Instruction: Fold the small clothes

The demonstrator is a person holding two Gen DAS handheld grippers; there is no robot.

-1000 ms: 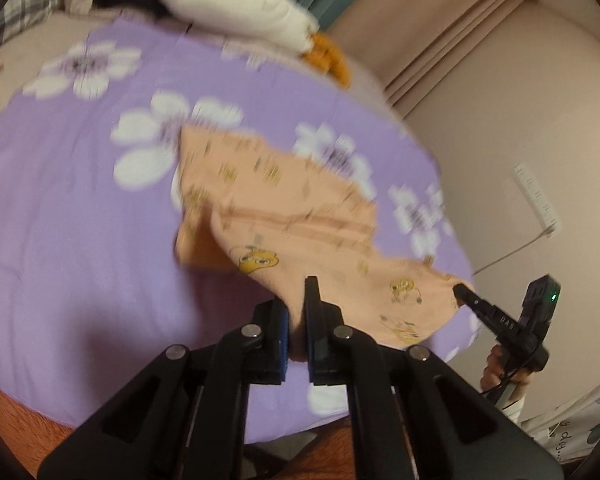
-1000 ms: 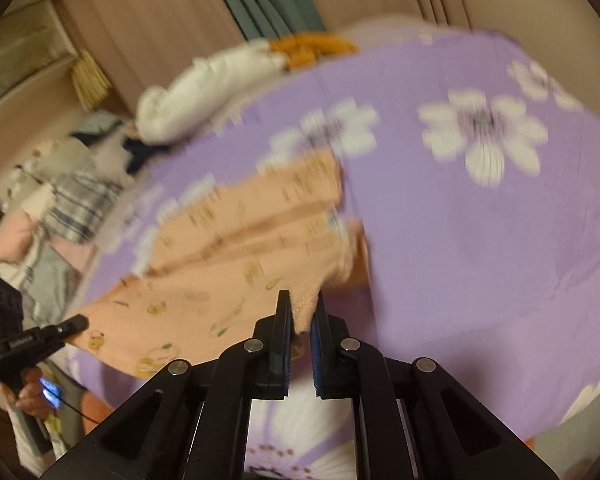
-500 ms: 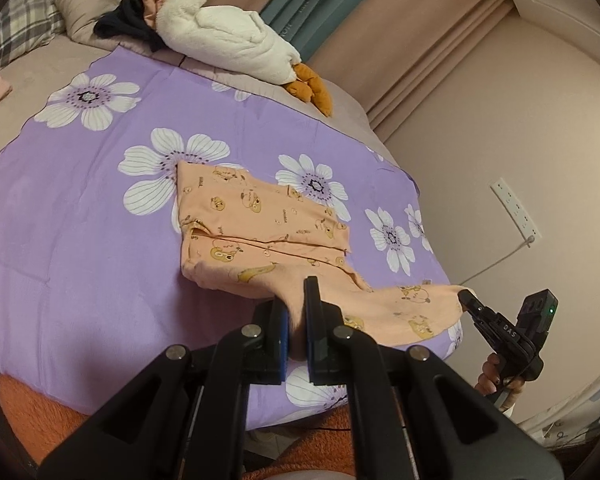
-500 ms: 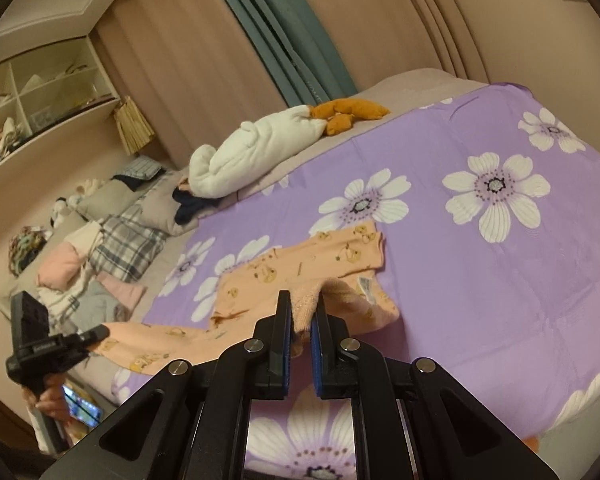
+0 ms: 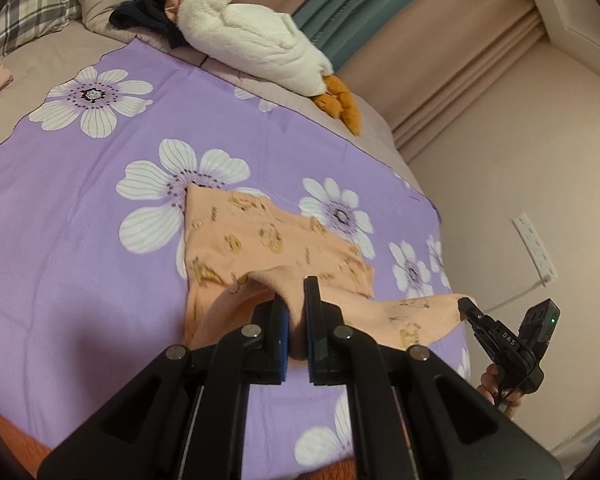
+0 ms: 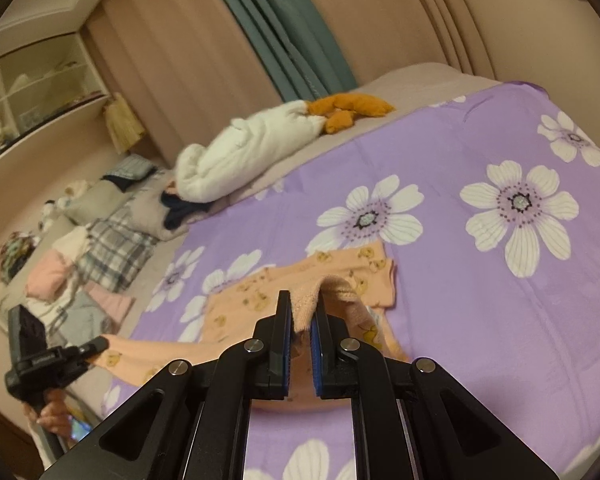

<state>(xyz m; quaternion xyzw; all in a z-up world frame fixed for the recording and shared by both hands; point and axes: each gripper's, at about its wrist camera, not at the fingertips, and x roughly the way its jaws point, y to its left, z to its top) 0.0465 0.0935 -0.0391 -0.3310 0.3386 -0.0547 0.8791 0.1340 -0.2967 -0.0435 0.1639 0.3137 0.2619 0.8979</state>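
A bed covered by a purple sheet with large white flowers fills both views, with a white plush goose lying along its far edge by the curtains and a heap of other clothes at the far left in the right wrist view. A small peach garment printed with yellow cartoon figures lies partly folded in the middle of the sheet, its near edge lifted off the bed. The left hand-held gripper is pinching one end of that raised edge and the right hand-held gripper is pinching the other, each with cloth pressed between its pads.
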